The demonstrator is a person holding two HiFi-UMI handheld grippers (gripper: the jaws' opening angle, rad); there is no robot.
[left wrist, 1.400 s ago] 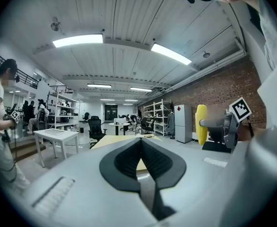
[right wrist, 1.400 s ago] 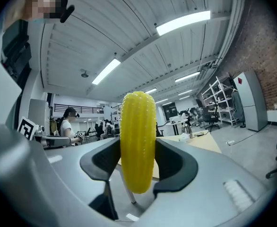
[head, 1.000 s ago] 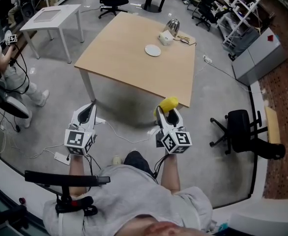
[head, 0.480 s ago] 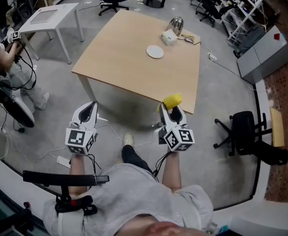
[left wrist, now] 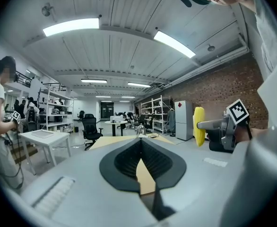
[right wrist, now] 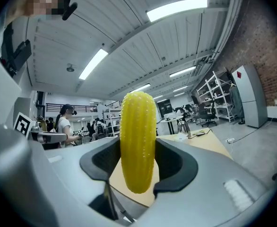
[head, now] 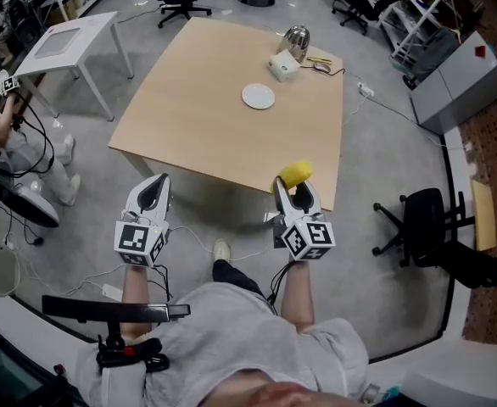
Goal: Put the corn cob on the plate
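Head view: both grippers are held side by side at the near edge of a wooden table [head: 206,117]. The right gripper [head: 294,193] clamps a yellow corn cob [head: 295,174], whose end reaches over that edge. The plate [head: 258,97] lies well ahead of this gripper and a little to its left, bare and far from the cob. A white box [head: 284,66] and a metal kettle [head: 297,37] stand beyond it. The left gripper [head: 153,192] hangs over grey floor, short of the table.

Left gripper view: its jaws meet at the tips with nothing between them. Off to its right the cob stands upright in the other gripper.

Right gripper view: both jaws pinch the cob at its middle, with its ends standing out above and below.

A black office chair [head: 418,219] stands to the right of the right gripper. A white side table [head: 66,36] and a person [head: 7,134] are far to the left of the left gripper. Shelving and a brick wall lie farther ahead.
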